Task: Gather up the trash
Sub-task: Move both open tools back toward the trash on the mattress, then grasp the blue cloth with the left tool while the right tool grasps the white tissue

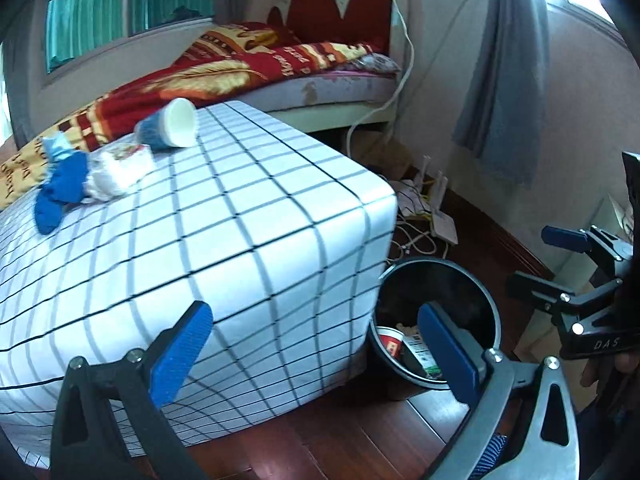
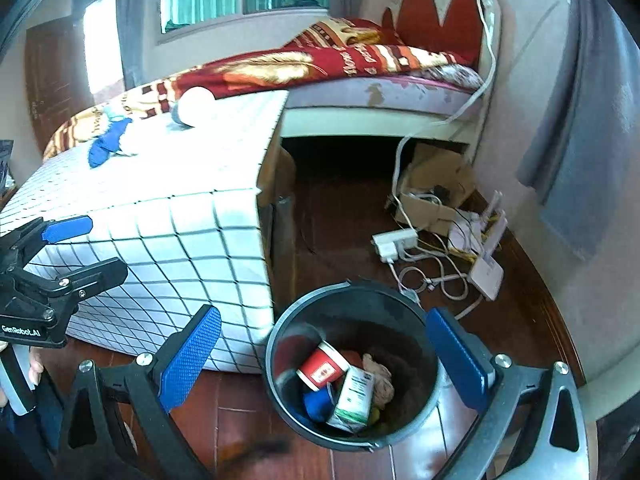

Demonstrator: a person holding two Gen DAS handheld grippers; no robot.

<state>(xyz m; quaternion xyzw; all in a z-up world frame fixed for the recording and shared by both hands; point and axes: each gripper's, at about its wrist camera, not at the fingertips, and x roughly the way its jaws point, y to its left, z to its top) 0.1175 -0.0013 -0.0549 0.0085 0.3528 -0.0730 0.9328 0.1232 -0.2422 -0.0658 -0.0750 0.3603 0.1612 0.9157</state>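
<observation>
Both grippers, left (image 1: 316,348) and right (image 2: 320,356), hang released, empty. Your cup (image 1: 170,128) lies tipped on the checked table (image 1: 260,216), light, crushable; pinch its rim gently. Bin (image 2: 352,364) is below.

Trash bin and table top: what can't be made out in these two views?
- Trash bin, left wrist view: most of its contents are hidden by its near wall and the left tongs' blue pad.
- Bin bottom, right wrist view: dark under the red cup and carton.
- Table items, right wrist view: the blue wrapper and white cup are overexposed and small.
- Left tongs, right wrist view: cut off by the frame edge.
</observation>
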